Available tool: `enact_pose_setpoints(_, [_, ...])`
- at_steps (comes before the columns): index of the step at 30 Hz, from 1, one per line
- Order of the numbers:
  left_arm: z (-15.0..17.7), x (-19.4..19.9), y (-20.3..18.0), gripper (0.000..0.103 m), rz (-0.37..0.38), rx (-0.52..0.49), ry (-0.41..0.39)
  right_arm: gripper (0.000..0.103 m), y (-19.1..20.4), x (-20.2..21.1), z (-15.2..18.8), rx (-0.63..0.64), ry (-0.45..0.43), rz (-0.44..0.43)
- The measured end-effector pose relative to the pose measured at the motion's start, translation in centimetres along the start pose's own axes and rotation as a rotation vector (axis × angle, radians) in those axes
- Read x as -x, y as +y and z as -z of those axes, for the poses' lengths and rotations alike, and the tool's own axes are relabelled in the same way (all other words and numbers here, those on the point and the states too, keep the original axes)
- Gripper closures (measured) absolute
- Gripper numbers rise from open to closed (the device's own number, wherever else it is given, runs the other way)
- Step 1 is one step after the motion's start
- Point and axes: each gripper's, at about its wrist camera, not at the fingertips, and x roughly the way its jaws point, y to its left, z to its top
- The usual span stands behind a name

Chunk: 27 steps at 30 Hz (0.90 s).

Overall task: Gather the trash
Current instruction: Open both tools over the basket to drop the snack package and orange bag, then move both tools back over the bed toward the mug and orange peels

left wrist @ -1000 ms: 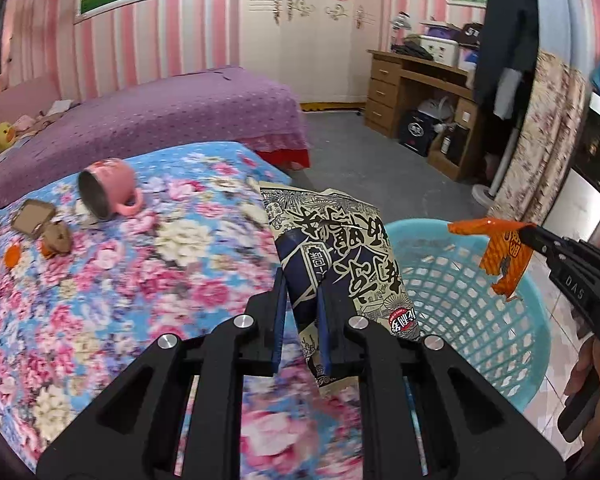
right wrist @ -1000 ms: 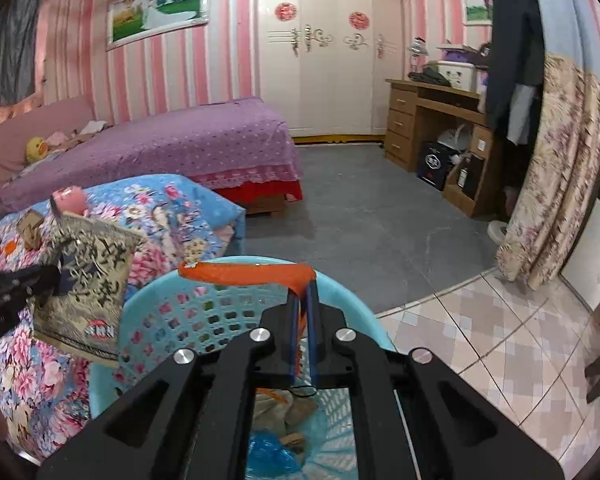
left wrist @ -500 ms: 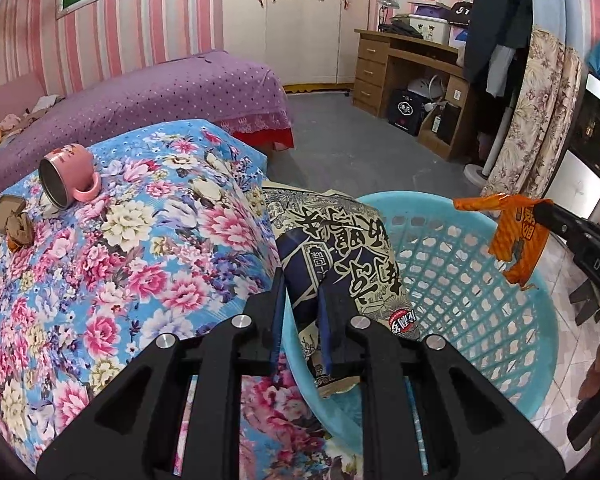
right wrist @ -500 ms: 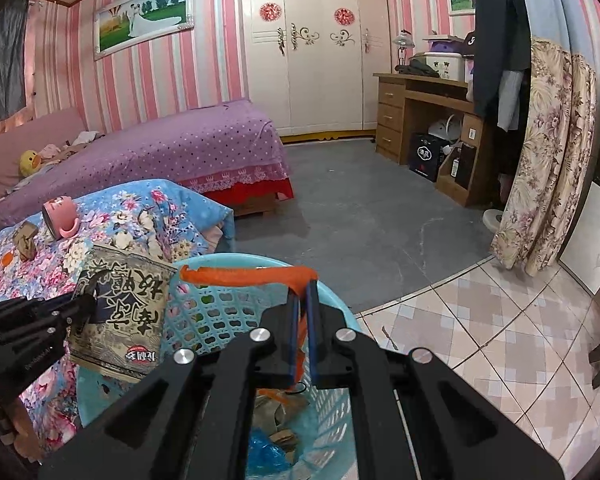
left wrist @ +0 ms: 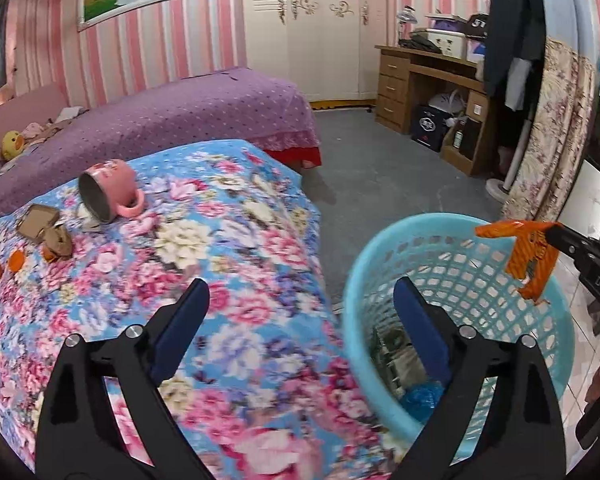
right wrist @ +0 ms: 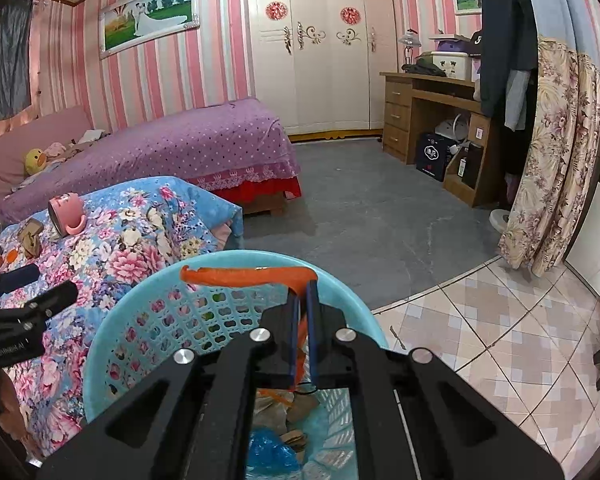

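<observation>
Now that our left gripper [left wrist: 300,316] has just sprung open, empty, the snack bag [left wrist: 396,354] lies inside the basket [left wrist: 352,280], while our right gripper [right wrist: 303,300] still clamps the orange wrapper [right wrist: 248,276] over it

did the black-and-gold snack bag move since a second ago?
Yes. The left gripper has just opened, with nothing between its jaws, and the snack bag has dropped from above the rim to inside the blue basket.

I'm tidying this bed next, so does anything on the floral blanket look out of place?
Yes: the pink mug lies tipped on its side, mouth open sideways, beside torn cardboard scraps near the far edge of the floral blanket.
</observation>
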Motion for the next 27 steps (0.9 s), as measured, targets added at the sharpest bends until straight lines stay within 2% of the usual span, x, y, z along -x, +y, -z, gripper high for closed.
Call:
enact_pose_setpoints(9, [0.0, 0.9, 3.6, 0.009, -0.036, 0.044, -0.009, 0.098, 2.2, -0.5, 0.0, 0.036, 0.017, -0.037])
enact_pose_setpoints(13, [-0.2, 1.4, 4.4, 0.008, -0.049, 0.04, -0.027, 0.096, 3.2, -1.2, 0.1, 0.079, 0.039, 0.007])
enact_pose_setpoints(14, [-0.3, 1.6, 4.6, 0.008, -0.051, 0.04, -0.032, 0.091, 3.3, -1.3, 0.1, 0.079, 0.042, 0.011])
enact_pose_setpoints(15, [-0.5, 1.9, 4.9, 0.008, -0.055, 0.041, -0.038, 0.067, 3.3, -1.3, 0.1, 0.076, 0.044, 0.014])
enact_pose_setpoints(16, [-0.5, 2.0, 5.1, 0.008, -0.057, 0.041, -0.041, 0.035, 3.3, -1.3, 0.0, 0.069, 0.042, 0.016])
enact_pose_setpoints(17, [-0.5, 2.2, 5.4, 0.008, -0.06, 0.042, -0.045, 0.028, 3.3, -1.1, 0.0, 0.062, 0.027, 0.023])
enact_pose_setpoints(21, [-0.6, 2.7, 6.8, 0.008, -0.073, 0.055, -0.056, 0.026, 3.6, -1.4, -0.2, 0.045, 0.037, 0.006])
enact_pose_setpoints(24, [-0.6, 2.9, 8.1, 0.007, -0.08, 0.072, -0.044, 0.013, 4.3, -1.3, -0.4, 0.049, 0.028, 0.001])
enact_pose_setpoints(27, [-0.5, 3.1, 9.6, 0.007, -0.091, 0.084, -0.045, 0.008, 5.5, -1.0, -0.9, 0.054, 0.006, -0.007])
